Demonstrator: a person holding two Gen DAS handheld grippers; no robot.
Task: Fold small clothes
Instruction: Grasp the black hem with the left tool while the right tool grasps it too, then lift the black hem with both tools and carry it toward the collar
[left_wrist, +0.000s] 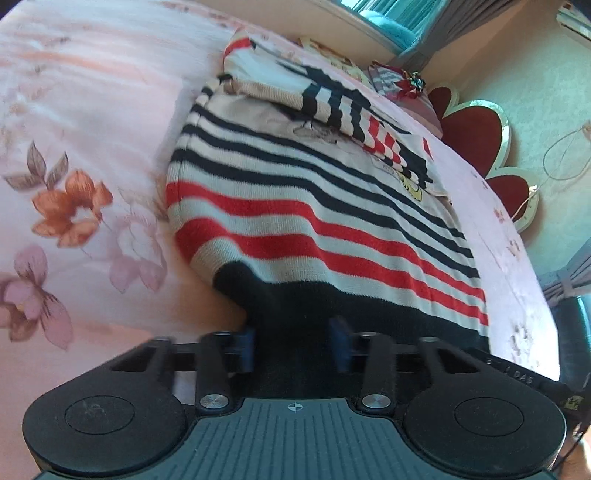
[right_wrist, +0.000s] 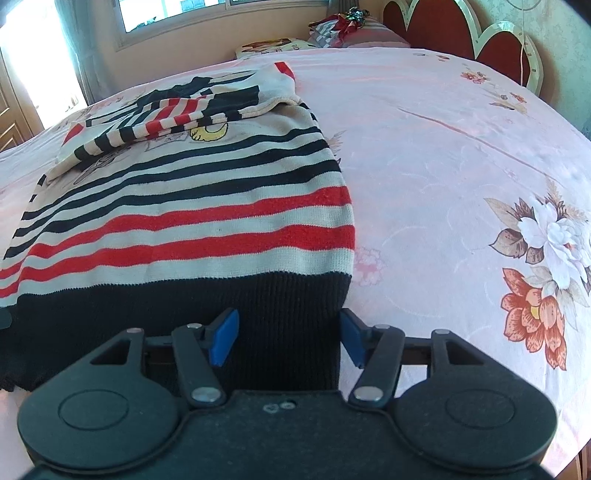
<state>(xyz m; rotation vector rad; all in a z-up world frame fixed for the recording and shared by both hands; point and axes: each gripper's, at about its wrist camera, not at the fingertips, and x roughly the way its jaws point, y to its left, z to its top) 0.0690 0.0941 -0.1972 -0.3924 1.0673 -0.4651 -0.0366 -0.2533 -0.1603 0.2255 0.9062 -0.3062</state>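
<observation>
A small striped sweater (left_wrist: 314, 206), cream with black and red stripes and a black hem, lies flat on the bed with its sleeves folded over the chest. It also shows in the right wrist view (right_wrist: 192, 206). My left gripper (left_wrist: 293, 341) is open, its blue pads on either side of the black hem at the sweater's left bottom corner. My right gripper (right_wrist: 288, 338) is open, its blue pads astride the black hem at the right bottom corner. The hem runs under both grippers' bodies.
The pink floral bedsheet (right_wrist: 443, 166) covers the bed all around the sweater. A red scalloped headboard (right_wrist: 436, 26) and pillows with folded cloth (right_wrist: 343, 26) stand at the far end. A window (right_wrist: 177, 11) is beyond the bed.
</observation>
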